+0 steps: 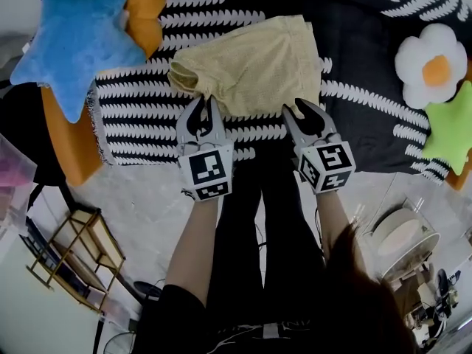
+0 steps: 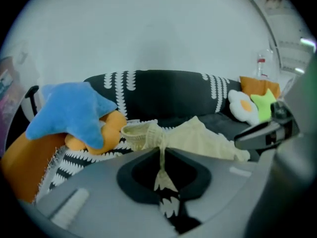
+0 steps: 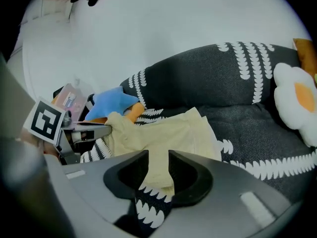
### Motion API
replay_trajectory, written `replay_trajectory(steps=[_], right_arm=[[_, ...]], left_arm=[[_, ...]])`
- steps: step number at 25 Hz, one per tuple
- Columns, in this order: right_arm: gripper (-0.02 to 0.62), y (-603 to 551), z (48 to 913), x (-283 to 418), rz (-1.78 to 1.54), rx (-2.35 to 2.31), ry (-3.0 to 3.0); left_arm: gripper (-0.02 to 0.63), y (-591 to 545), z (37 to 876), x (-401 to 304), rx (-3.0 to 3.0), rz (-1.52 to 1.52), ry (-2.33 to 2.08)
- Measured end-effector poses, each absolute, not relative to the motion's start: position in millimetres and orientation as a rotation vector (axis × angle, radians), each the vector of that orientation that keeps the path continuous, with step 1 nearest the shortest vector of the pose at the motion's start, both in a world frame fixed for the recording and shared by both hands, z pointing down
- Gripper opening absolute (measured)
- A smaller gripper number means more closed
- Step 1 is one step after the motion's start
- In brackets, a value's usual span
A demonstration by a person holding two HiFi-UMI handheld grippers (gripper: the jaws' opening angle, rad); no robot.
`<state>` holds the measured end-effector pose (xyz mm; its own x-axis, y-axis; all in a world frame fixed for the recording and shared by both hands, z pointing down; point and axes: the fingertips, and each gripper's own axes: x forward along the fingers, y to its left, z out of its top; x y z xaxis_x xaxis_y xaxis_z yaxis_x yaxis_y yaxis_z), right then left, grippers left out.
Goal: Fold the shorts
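Up top, in the head view, the shorts [image 1: 254, 63] lie on a black blanket [image 1: 147, 116] with white leaf print, between a blue star [image 1: 74, 39] on the left and a flower cushion [image 1: 435, 65] on the right. Both grippers meet the near edge of the cloth. The left gripper [image 1: 205, 102] sits at the corner that is bunched and raised. The right gripper [image 1: 302, 113] sits at the other near corner, where the cloth lies flat.

Next, the left gripper view. Our left gripper [image 2: 162, 150] has its jaws pressed together on a thin fold of the shorts [image 2: 203, 138]. A narrow strip of the cloth hangs down between them, and the rest spreads away over the blanket [image 2: 74, 155]. The blue star [image 2: 74, 113] lies just beside the gathered corner, and the right gripper [image 2: 267, 130] shows at the far right.

Last, the right gripper view. Our right gripper [image 3: 158, 155] has its jaws partly apart, with a clear gap. The hem of the shorts [image 3: 158, 130] lies in that gap, flat and not bunched, so we read no pinch there. The left gripper [image 3: 91, 130] shows at the left, at the far corner of the cloth.
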<state>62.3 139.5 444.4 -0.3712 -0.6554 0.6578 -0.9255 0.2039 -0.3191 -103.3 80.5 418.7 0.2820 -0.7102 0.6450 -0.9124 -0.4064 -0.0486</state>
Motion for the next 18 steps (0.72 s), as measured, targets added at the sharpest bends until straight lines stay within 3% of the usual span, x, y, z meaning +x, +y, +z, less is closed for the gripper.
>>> replay_trajectory(steps=[7, 13, 18], right_arm=[[0.124, 135.6, 426.3, 68.4, 1.003, 1.536, -2.153], [0.118, 112.8, 408.0, 51.5, 1.21, 1.42, -2.36], [0.185, 86.4, 405.5, -5.1, 1.411, 1.083, -2.484]], left_arm=[[0.0, 87.5, 411.2, -68.9, 2.407, 1.011, -1.362], [0.0, 94.3, 427.1, -62.3, 2.341, 1.004, -1.357], [0.0, 102.6, 438.0, -60.9, 2.38, 1.072, -1.331]])
